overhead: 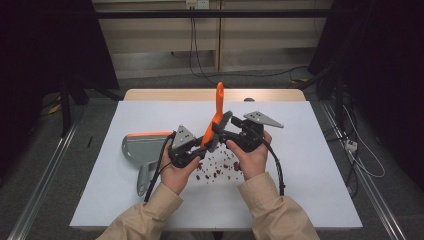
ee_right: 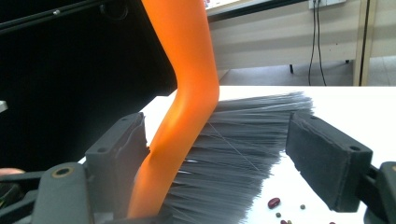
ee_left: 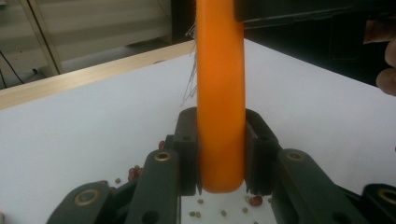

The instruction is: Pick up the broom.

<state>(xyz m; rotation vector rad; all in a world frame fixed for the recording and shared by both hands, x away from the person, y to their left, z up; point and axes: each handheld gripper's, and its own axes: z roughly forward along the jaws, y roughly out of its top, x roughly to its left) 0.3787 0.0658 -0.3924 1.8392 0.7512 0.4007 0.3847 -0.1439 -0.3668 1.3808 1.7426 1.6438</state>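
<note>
Clearly the left gripper (ee_left: 222, 154) clamps the orange brush (ee_left: 220, 93) above the tabletop (overhead: 300, 165); the right gripper (ee_right: 217, 158) stands spread around its bristles, whose tips hide behind one jaw.

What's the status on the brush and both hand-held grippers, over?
Left hand-held gripper shut on the brush head. Right hand-held gripper open around its bristles. Beans scattered on the table below; dustpan lying to the left.

A white-topped bench (overhead: 310, 165) is standing on a grey floor (overhead: 45, 150). Black curtains (overhead: 45, 45) are hanging at both sides, and cables (overhead: 197, 55) are trailing down the beige wall (overhead: 150, 35) behind.
</note>
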